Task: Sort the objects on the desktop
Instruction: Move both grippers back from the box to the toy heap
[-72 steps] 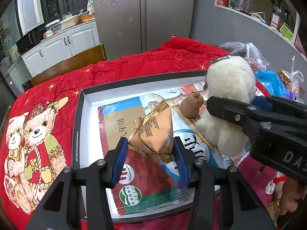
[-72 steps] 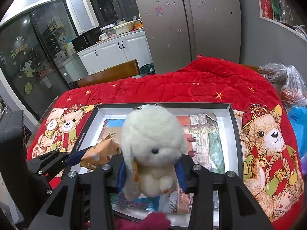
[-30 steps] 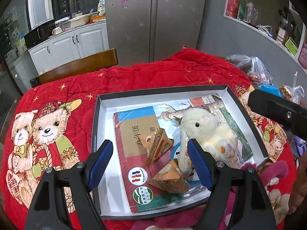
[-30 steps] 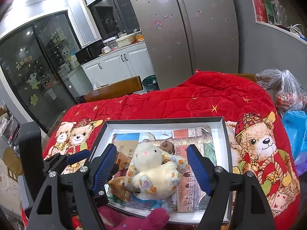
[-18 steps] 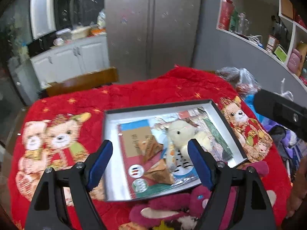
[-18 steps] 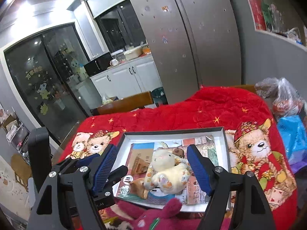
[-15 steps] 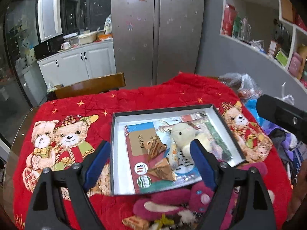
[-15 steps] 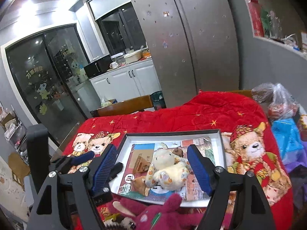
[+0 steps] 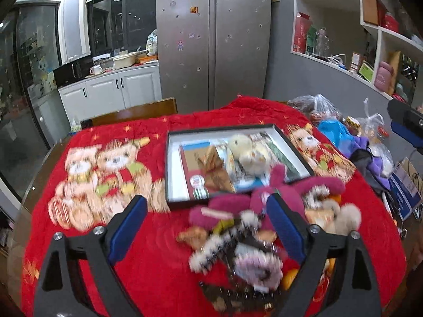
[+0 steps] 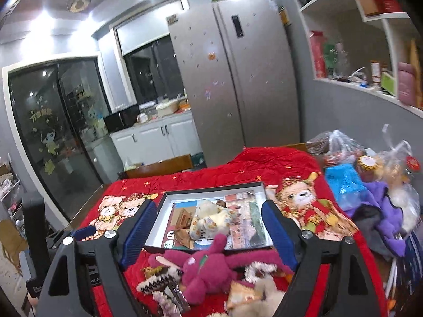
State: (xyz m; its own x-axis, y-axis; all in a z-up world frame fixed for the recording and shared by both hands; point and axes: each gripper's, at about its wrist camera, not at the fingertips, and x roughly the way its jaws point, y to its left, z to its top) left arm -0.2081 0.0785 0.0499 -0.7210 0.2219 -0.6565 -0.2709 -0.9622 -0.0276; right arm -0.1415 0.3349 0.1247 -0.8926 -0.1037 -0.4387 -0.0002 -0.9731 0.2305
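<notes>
In the left wrist view, the pile of toys (image 9: 246,240) near us is smeared, so we cannot tell most of them apart. The bears on the red blanket (image 9: 105,174) look fuzzy too. The things in the tray (image 9: 171,163) are too blurry to name for sure. In the right wrist view, the bottom edge cuts off the toys (image 10: 238,301) there. We only see a bit of the left gripper (image 10: 82,231).
</notes>
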